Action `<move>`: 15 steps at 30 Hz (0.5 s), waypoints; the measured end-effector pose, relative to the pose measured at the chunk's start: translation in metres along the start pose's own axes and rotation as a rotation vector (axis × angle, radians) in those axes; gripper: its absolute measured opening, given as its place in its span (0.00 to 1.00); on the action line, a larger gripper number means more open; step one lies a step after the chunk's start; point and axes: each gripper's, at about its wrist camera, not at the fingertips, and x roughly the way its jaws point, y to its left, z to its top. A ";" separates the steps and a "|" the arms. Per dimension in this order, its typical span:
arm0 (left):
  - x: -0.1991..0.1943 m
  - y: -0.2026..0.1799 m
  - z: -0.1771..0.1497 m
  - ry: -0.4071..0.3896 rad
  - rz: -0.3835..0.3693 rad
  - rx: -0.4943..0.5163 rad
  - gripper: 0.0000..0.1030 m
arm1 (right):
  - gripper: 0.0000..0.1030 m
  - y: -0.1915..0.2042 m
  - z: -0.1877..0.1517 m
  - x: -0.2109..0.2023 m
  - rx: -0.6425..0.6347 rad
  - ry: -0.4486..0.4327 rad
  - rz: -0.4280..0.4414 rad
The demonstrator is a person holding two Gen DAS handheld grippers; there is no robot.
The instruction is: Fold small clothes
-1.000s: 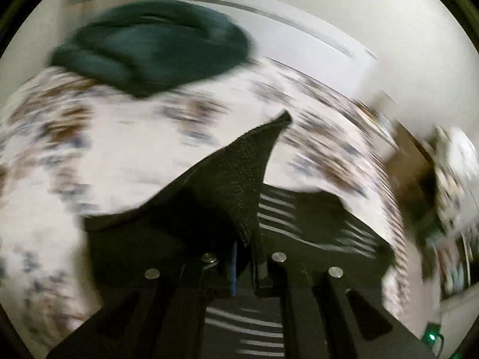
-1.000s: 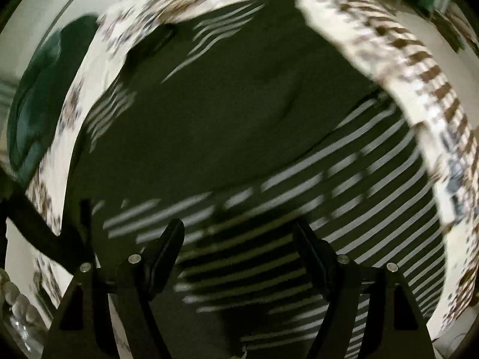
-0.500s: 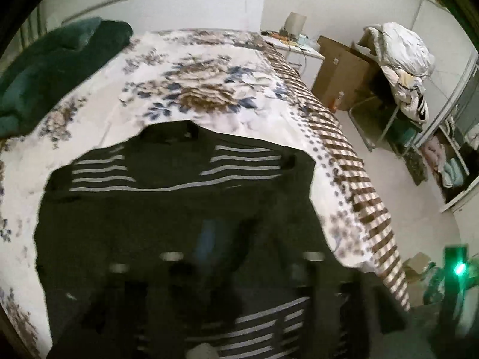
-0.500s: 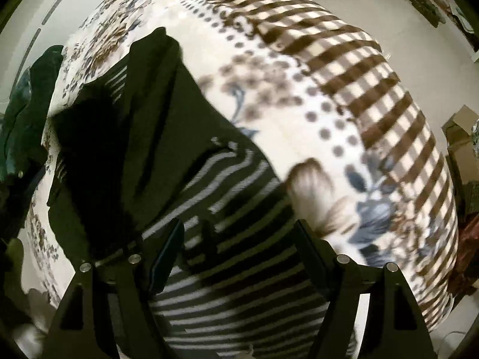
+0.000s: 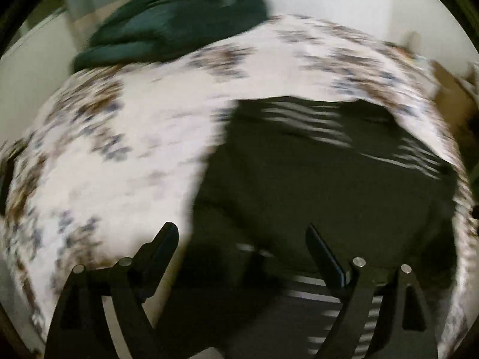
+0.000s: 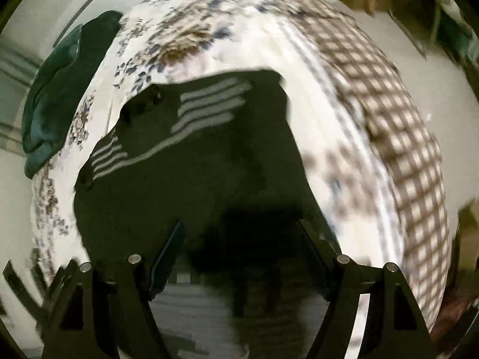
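Dark striped garment (image 6: 191,185) lies just below and ahead of both claws on the floral bedspread (image 5: 125,155), apparently folded over once though blur makes that uncertain; further folds look left to do. Left gripper (image 5: 239,239) has just been opening, now spread with nothing pinched; right gripper (image 6: 239,236) spread, empty. Green blanket (image 5: 179,27) lies far beyond.

No text, label or number can be read anywhere.

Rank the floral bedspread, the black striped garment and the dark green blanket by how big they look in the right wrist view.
1. Floral bedspread, largest.
2. Black striped garment.
3. Dark green blanket, smallest, though it lies farther from the camera and the fisheye shrinks it, so its true size is unsure.
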 end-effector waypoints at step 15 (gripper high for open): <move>0.042 0.039 0.021 0.031 0.116 -0.077 0.84 | 0.73 0.006 -0.030 0.071 -0.204 0.224 -0.344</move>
